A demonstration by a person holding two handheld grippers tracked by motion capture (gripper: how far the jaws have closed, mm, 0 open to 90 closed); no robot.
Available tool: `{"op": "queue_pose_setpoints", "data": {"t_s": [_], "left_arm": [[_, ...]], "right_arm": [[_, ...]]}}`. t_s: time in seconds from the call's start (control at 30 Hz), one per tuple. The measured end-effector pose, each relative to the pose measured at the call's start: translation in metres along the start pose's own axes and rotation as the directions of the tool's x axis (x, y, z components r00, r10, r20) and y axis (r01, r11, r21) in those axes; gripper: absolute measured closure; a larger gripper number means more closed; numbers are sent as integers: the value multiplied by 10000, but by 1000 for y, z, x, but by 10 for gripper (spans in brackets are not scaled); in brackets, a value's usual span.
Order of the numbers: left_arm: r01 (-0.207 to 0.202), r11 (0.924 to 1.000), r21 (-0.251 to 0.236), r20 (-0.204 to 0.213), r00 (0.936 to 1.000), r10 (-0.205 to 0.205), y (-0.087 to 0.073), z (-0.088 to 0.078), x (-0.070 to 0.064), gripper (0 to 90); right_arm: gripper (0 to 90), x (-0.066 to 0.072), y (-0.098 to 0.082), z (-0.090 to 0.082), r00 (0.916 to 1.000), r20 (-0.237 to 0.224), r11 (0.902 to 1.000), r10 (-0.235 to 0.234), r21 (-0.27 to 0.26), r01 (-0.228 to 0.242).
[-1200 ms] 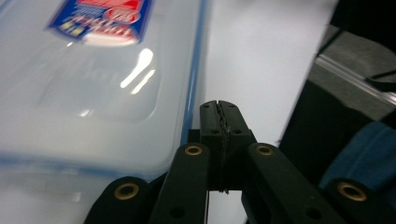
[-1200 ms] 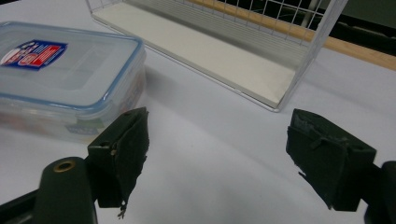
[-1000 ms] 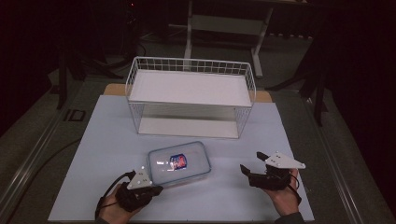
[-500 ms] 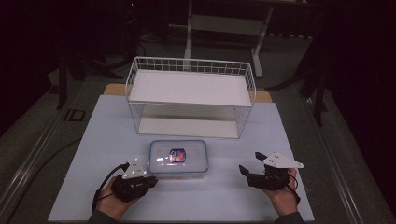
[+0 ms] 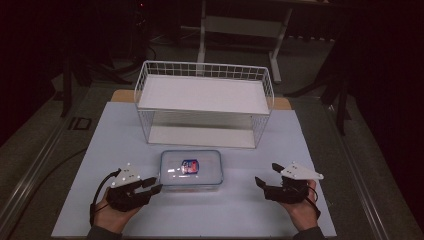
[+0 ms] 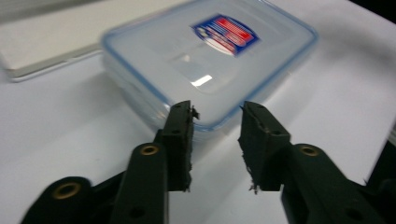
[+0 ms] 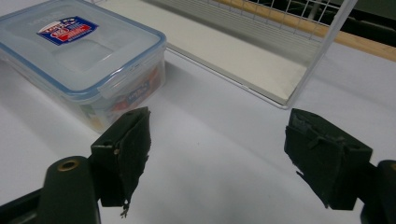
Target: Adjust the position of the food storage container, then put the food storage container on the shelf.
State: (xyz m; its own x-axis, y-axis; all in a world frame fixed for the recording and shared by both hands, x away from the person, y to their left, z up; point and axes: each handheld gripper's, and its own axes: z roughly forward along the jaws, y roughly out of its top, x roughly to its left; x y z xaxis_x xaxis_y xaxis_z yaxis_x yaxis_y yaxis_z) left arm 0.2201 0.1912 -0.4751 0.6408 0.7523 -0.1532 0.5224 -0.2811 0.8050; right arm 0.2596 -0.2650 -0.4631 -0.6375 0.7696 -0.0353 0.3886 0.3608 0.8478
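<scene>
White tabletop (image 5: 100, 150) carries a clear rectangular plastic box with blue-rimmed lid (image 5: 191, 169), lying just before the white wire basket (image 5: 205, 102). Left gripper (image 5: 156, 188), jaws just opening, empty, sits beside the box; right gripper (image 5: 258, 182) gapes apart.

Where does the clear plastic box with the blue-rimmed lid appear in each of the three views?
High view: plastic box at lower centre, in front of the wire rack.
Left gripper view: upper centre, just beyond the jaws.
Right gripper view: upper left.
Shared landmark: the red and blue label on its lid.
</scene>
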Motion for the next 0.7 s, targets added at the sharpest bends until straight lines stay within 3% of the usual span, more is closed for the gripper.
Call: {"op": "queue_pose_setpoints", "data": {"t_s": [0.2, 0.27, 0.37, 0.47, 0.7], "left_arm": [[332, 9988, -364, -264, 9991, -342, 2, -5, 7, 549], [616, 9976, -330, -376, 9973, -628, 3, -6, 12, 499], [769, 9968, -225, -433, 9960, -778, 3, -7, 16, 497], [780, 9963, -365, -573, 9951, -800, 6, -10, 18, 457], [729, 9941, -806, -625, 9950, -781, 23, -13, 25, 465]], "right_arm": [[232, 4, 1, 4, 9998, -180, 10000, 39, 72, -38], [256, 5, 2, 5, 9997, -235, 10000, 41, 53, -40], [293, 5, 2, 6, 9996, -293, 10000, 33, 63, -31], [364, 10, 10, 7, 9982, -594, 10000, -54, -73, 50], [364, 14, 25, 11, 9960, -891, 10000, -7, -64, 2]]}}
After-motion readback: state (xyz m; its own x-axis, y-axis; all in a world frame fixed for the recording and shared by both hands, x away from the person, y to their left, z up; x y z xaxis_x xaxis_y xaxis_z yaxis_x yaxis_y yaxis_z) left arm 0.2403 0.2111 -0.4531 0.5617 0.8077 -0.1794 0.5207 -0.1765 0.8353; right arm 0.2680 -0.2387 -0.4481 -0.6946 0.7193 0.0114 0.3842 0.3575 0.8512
